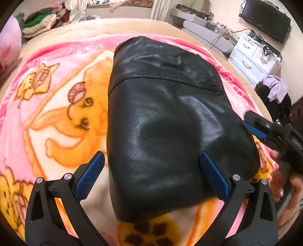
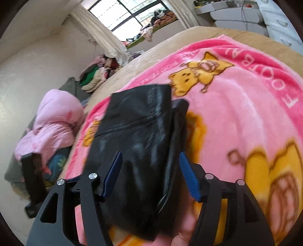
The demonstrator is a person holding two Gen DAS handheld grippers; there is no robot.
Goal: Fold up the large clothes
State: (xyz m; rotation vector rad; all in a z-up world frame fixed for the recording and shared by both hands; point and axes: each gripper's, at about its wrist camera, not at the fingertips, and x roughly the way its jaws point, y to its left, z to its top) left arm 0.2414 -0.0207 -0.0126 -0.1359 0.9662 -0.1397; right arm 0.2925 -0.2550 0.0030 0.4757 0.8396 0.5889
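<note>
Lying folded on the pink cartoon blanket (image 1: 56, 106), the black leather jacket (image 1: 166, 121) is framed by the left gripper (image 1: 151, 174), spread wide, empty. Right-wrist view: right gripper (image 2: 150, 176) parted over the jacket, pads clear; pink bundle (image 2: 55, 124) seen only here.

Right tongs (image 1: 265, 130) cut off by the frame edge (motion-blurred jacket (image 2: 140, 151))

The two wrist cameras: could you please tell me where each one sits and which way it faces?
Left wrist: on the left gripper, looking down at the black jacket on the pink blanket; the right gripper and a hand show.
Right wrist: on the right gripper, facing the window across the jacket.
Shared: jacket, blanket.
</note>
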